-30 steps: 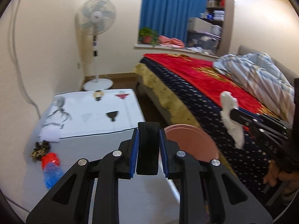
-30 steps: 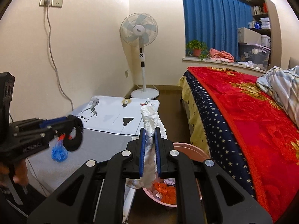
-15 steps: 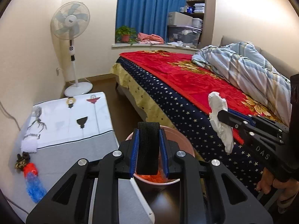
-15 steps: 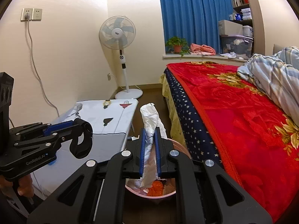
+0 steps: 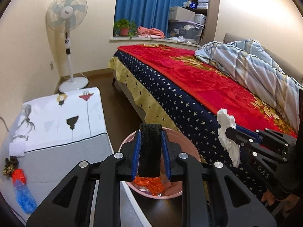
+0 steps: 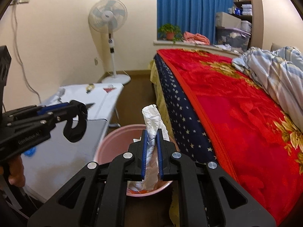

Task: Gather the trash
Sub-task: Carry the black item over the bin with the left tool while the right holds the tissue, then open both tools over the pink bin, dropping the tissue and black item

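My left gripper (image 5: 151, 135) is shut on a black band ring (image 5: 150, 149), held over the pink bin (image 5: 189, 151) on the floor. In the right wrist view the same ring (image 6: 74, 124) hangs from the left gripper (image 6: 79, 111) beside the bin. My right gripper (image 6: 151, 134) is shut on a crumpled white plastic bag (image 6: 153, 121), above the pink bin (image 6: 113, 138). In the left wrist view the bag (image 5: 226, 132) shows at the right gripper (image 5: 230, 134). Orange and other trash (image 5: 149, 185) lies inside the bin.
A low table with a white printed cloth (image 5: 56, 121) stands left of the bin, with a red and blue wrapper (image 5: 20, 189), a brown scrap and a white wad (image 5: 17, 147) on it. The bed with its red blanket (image 5: 198, 83) runs along the right. A standing fan (image 5: 67, 37) is by the wall.
Both grippers have swung from above the table toward the pink bin and sunk a little; the bin now lies right under them. Both grips are unchanged.
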### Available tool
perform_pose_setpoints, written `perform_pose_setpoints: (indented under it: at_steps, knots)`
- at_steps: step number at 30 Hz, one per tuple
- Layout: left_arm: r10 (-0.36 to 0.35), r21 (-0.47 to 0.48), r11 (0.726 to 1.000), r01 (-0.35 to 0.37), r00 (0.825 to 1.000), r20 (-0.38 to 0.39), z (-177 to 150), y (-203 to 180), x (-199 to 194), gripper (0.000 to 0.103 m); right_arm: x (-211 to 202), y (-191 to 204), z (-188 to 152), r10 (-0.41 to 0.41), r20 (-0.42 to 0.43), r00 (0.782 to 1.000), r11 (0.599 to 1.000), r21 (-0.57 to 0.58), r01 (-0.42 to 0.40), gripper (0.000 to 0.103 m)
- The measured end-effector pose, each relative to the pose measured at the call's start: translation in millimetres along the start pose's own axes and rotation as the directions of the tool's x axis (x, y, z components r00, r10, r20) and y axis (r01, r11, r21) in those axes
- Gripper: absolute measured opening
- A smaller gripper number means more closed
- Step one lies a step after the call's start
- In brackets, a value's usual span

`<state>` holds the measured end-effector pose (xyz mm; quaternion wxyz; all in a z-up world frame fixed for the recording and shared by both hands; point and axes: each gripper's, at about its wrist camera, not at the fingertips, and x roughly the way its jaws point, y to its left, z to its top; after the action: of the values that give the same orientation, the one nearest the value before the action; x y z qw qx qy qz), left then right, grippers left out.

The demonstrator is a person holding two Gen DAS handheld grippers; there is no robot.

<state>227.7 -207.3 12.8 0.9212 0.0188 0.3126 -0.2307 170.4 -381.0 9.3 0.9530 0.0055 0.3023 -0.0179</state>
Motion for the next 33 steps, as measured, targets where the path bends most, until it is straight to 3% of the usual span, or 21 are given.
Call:
perform_pose_setpoints:
  at_steps: [8,18,20,22,23,24,29,33]
  knots:
    - [-0.014,0.016,1.0,0.014,1.0,-0.011,9,7,28,0.022,34,-14,2,-0.044,-0.057,0.997,0.997,0.067,0.048,0.011]
    - [-0.009,0.004,1.0,0.009,0.999,-0.048,6,25,53,0.022,76,-2,2,-0.007,-0.138,0.99,0.998,0.063,0.016,0.014]
    - [-0.009,-0.002,1.0,0.009,0.998,-0.057,5,27,58,0.022,80,2,2,-0.014,-0.144,0.989,0.998,0.053,0.022,0.018]
    - [-0.011,-0.009,1.0,0.011,0.998,-0.064,4,29,61,0.022,82,4,2,-0.019,-0.153,0.988,0.998,0.054,0.027,0.036]
    - [-0.011,-0.009,1.0,0.011,0.998,-0.066,4,29,62,0.022,82,4,2,-0.023,-0.15,0.988,0.997,0.064,0.033,0.053]
    - [-0.011,-0.008,1.0,0.01,0.998,-0.068,3,29,63,0.022,81,4,2,-0.023,-0.143,0.989,0.997,0.072,0.034,0.062]
    - [-0.02,0.0,1.0,0.02,0.996,-0.083,-1,26,68,0.022,74,2,5,-0.056,-0.117,0.992,0.996,0.064,0.064,0.063]
    - [-0.042,0.001,0.999,0.042,0.993,-0.109,-3,20,77,0.022,67,-1,3,-0.108,-0.112,0.988,0.992,0.046,0.113,0.074]
